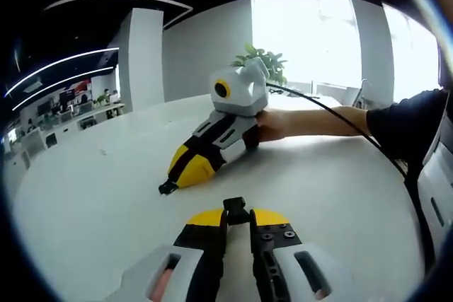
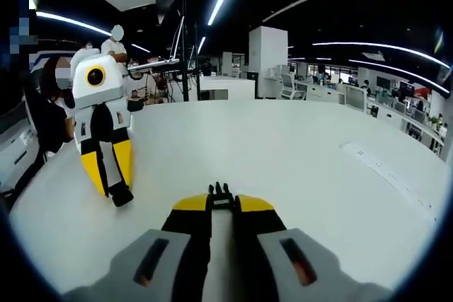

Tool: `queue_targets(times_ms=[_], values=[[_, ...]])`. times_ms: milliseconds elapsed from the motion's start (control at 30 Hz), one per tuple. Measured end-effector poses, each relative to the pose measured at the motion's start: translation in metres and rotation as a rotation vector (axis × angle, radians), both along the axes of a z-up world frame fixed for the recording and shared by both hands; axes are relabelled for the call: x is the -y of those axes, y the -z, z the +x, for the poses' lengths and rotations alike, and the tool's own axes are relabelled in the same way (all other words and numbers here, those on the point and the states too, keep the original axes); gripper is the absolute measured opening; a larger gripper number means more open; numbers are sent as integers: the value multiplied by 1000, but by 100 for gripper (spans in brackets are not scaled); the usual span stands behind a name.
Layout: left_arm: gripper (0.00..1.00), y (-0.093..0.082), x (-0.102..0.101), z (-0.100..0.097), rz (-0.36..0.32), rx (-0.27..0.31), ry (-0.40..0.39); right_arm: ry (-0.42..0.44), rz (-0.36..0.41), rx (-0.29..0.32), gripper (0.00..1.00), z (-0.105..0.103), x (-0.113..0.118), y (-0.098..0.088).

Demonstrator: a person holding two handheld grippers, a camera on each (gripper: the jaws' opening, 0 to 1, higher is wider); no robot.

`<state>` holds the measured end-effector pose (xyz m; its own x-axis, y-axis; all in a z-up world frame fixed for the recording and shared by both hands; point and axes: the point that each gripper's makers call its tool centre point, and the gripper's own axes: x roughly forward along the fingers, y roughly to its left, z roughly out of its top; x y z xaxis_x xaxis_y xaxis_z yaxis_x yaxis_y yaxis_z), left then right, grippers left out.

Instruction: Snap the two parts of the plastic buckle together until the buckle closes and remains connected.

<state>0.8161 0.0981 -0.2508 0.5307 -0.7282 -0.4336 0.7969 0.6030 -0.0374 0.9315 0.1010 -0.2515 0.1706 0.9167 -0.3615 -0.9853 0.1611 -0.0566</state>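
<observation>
In the left gripper view, our left gripper (image 1: 238,211) is clamped on one black buckle part (image 1: 236,207) over the tabletop (image 1: 92,196). In the right gripper view, right gripper (image 2: 223,193) pinches the other buckle half (image 2: 221,191). Halves well apart; joining's still left.

Smooth matt white table (image 2: 297,153); black plastic buckle part (image 1: 236,210)

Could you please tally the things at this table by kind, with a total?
Black buckle parts: 2 (pronged buckle part, plain buckle part)
Grippers: 2 (left gripper, right gripper)
White table: 1
Total: 5
</observation>
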Motion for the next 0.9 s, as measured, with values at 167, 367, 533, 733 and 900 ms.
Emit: queue_targets(times_ms=[167, 367, 533, 733, 900], values=[[12, 1, 0, 0, 19, 7, 3, 2, 0, 8, 13, -8, 7, 0], [12, 2, 1, -1, 32, 5, 8, 9, 0, 16, 13, -17, 20, -1], [12, 2, 2, -1, 41, 10, 12, 16, 2, 16, 13, -23, 30, -1], [12, 3, 4, -2, 57, 19, 28, 18, -2, 20, 13, -33, 41, -2], [12, 4, 7, -4, 68, 24, 45, 8, -9, 22, 13, -45, 47, -1]])
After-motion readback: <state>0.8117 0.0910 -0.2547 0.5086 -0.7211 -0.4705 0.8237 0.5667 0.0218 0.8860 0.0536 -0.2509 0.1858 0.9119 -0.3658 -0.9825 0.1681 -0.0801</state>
